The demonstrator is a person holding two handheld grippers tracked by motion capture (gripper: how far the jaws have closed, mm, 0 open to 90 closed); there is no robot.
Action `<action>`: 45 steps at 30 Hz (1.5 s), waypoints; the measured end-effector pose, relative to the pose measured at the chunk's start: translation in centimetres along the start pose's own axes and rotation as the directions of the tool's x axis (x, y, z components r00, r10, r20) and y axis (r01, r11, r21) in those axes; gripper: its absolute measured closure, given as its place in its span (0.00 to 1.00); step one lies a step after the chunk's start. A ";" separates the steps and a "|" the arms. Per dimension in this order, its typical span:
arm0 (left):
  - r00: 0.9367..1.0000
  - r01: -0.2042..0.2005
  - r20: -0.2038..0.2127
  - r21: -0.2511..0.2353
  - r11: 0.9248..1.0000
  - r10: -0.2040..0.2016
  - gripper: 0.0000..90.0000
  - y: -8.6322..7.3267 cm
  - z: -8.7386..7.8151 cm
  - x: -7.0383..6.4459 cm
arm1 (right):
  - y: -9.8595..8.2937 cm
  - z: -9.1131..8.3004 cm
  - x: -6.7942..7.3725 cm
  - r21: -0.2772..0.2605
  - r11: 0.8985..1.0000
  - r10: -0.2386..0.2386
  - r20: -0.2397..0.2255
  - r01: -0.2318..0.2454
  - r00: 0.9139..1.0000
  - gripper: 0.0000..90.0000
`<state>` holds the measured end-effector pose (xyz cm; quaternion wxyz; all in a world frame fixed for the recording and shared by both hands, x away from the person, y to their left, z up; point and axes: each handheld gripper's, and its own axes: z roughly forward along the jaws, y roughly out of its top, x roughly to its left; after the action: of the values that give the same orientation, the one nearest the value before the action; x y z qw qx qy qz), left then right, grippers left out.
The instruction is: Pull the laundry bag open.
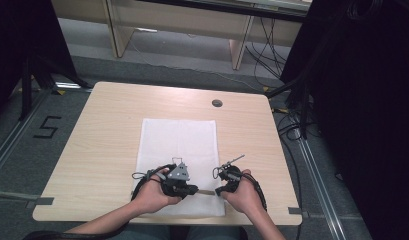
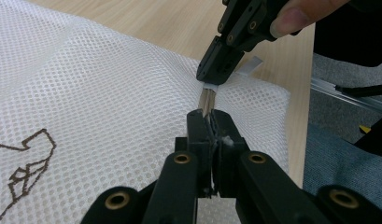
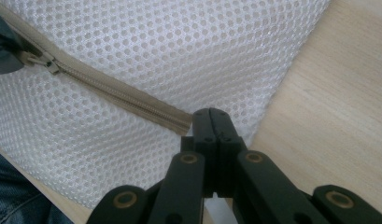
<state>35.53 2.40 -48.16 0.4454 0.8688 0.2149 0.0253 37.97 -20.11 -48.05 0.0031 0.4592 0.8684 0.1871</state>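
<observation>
While the wooden table (image 1: 102, 145) is lain on centrally by the white mesh bag (image 1: 178, 140) | beige zipper (image 3: 118, 95) along near edge is pinched by left gripper (image 2: 208, 121), jaws pressed together | zipper's right end is clamped by right gripper (image 3: 215, 119).

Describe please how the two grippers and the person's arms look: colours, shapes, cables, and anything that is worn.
Both grippers are black, each with two jointed jaws fixed by brass-coloured rivets. The left gripper carries a grey three-cornered plate on top; the right gripper has a thin grey rod sticking out. A black cable loops from each one around the hand. The forearms are bare, with no sleeves showing.
</observation>
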 end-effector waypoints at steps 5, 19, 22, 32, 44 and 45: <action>1.000 0.002 0.003 -0.001 1.000 -0.002 0.97 0.0 0.0 0.0 | 0.0 0.0 0.0 0.009 1.000 0.012 0.002 -0.012 1.000 1.00; 1.000 0.001 -0.001 -0.002 1.000 -0.001 0.97 0.2 -0.5 0.0 | 0.0 0.0 0.0 0.001 1.000 0.002 0.000 -0.002 1.000 1.00; 1.000 0.010 -0.001 -0.004 1.000 -0.010 0.97 0.1 -0.7 0.0 | 0.0 0.0 0.0 0.008 1.000 0.013 0.004 -0.013 1.000 1.00; 1.000 0.010 0.005 0.000 1.000 -0.010 0.97 0.1 -0.7 0.0 | 0.0 0.0 0.0 0.007 1.000 0.017 0.001 -0.017 1.000 1.00; 1.000 0.022 0.004 -0.004 1.000 -0.022 0.97 -0.3 -1.5 0.3 | 0.0 0.0 -0.1 0.009 1.000 0.019 -0.005 -0.019 1.000 1.00; 1.000 0.024 0.005 -0.006 1.000 -0.024 0.97 -0.3 -1.5 0.2 | 0.0 0.0 -0.1 0.010 1.000 0.020 -0.002 -0.020 1.000 1.00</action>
<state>35.26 3.81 -47.49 0.4487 0.8650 0.2240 0.0187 38.03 -20.16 -48.06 -0.0021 0.4675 0.8648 0.1833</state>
